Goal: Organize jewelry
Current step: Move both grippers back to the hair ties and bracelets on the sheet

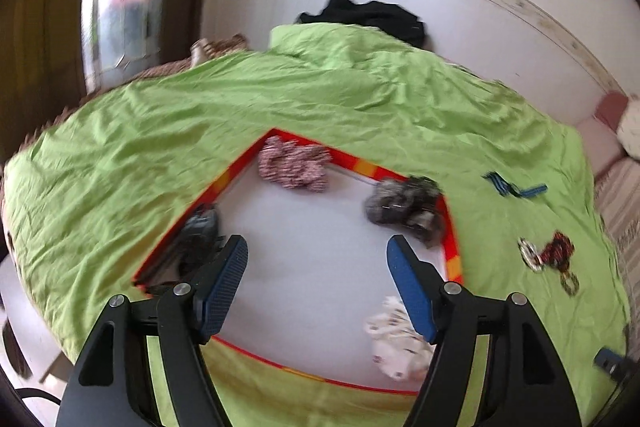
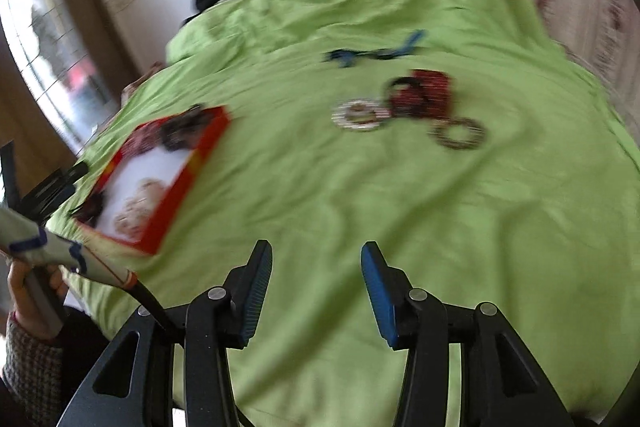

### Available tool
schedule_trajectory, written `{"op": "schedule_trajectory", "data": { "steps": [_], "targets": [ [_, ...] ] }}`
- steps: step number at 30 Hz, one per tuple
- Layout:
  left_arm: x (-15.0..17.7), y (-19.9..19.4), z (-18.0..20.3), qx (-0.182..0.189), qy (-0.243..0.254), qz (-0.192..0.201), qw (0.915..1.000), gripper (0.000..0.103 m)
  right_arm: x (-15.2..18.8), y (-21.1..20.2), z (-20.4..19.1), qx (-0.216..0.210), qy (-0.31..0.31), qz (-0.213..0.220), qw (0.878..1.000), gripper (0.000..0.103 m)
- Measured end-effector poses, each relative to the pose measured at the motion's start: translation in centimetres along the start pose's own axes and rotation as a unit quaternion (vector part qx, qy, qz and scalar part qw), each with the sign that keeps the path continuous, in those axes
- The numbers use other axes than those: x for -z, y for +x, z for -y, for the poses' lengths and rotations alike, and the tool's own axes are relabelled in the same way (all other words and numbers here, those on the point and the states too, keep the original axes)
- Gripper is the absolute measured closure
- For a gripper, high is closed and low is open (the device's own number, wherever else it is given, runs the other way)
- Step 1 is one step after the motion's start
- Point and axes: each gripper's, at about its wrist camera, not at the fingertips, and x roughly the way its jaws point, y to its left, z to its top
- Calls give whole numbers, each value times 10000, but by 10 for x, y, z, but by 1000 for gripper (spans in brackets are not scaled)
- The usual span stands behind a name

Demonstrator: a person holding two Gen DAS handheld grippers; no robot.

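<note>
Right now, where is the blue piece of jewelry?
The blue piece lies on the green sheet, outside the red-rimmed tray, just beyond the red beaded cluster in the right wrist view.

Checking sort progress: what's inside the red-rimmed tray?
Four jewelry heaps on the tray's white floor: pink-white, grey-black, dark, cream-white. Blur hides piece types; anything beneath the heaps is covered.

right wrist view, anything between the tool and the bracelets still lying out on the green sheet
Nothing visible. The right tool is open and empty, and only bare wrinkled green sheet lies between it and the loose bracelets. The red-rimmed tray sits off to the left, clear of that path.
</note>
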Motion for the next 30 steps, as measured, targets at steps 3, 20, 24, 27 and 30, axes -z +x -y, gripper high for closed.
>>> {"op": "schedule_trajectory", "data": {
  "steps": [3,20,24,27,30],
  "targets": [
    [4,-7,24,146,297,13,9994,32,-1,-8,28,126,299,73,9994,53],
    [49,36,210,1733,1543,-1179,9655,32,-70,46,108,354,1283,142,9910,65],
    [72,57,222,1767,1801,-1356,9581,32,-112,76,99,433,937,124,9946,75],
    [81,68,218,1789,1861,-1553,9536,32,-153,104,94,405,824,172,9956,75],
    [81,75,214,1755,1876,-1581,9534,32,-179,136,101,447,1071,75,9932,75]
  ]
}}
